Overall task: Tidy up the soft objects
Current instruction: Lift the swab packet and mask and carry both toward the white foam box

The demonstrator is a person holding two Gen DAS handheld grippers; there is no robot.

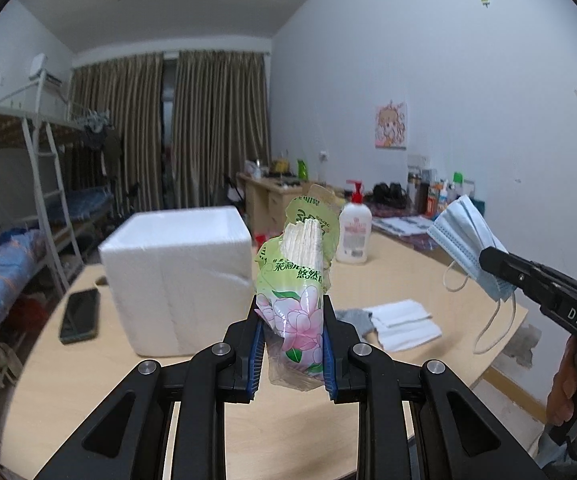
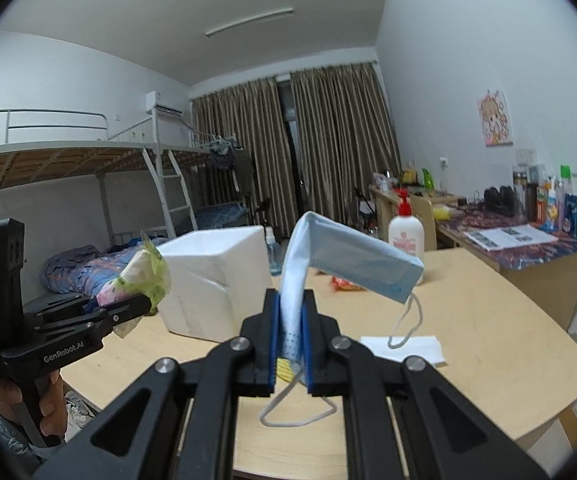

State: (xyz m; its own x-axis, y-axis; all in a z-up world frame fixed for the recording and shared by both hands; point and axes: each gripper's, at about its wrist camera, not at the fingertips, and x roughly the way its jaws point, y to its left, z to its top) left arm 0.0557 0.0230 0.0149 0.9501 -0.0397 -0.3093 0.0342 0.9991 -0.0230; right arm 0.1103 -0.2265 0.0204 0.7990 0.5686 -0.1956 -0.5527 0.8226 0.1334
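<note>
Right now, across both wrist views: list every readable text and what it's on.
"DAS": on the right hand-held gripper, seen from the left wrist.
"GenRobot.AI": on the left hand-held gripper, seen from the right wrist.
Tissue pack: green Chinese print, too distorted to read.
Lotion bottle label: too blurred.
Desk bottles, papers: too small.

Tissue pack (image 1: 294, 280) green, pink floral; mask (image 2: 352, 264) pale blue; foam box (image 1: 176, 276) white.

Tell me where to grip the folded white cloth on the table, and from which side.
Take the folded white cloth at its free edge toward the table's rim, coming from above. It lies flat, so only an edge gives purchase, and a gray item crowds its other end.
</note>
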